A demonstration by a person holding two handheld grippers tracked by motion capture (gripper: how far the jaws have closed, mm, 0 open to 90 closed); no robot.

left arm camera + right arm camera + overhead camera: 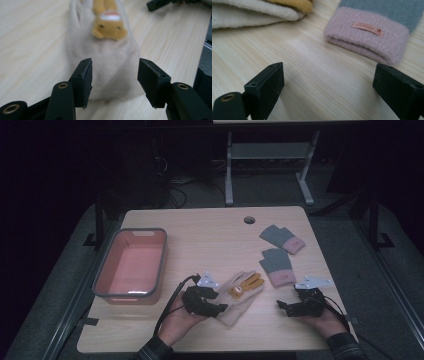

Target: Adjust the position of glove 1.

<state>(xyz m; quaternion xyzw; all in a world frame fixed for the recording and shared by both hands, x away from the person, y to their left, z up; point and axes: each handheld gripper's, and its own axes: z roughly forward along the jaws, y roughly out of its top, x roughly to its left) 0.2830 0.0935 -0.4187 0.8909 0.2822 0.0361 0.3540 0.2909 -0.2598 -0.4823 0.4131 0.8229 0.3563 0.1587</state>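
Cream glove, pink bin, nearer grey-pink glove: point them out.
cream glove [110, 67], left gripper view, palm
pink bin [162, 265], high view, right rim
nearer grey-pink glove [367, 37], right gripper view, pink cuff

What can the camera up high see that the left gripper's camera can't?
High view alone: the pink bin at the table's left, two grey-and-pink gloves at the right, both hands and the whole left gripper.

Left gripper view alone: a close look at its own jaws, standing apart, with the cream glove's cuff end lying between them, untouched.

Both: the cream glove with its yellow patch, the wooden table, and the right gripper.
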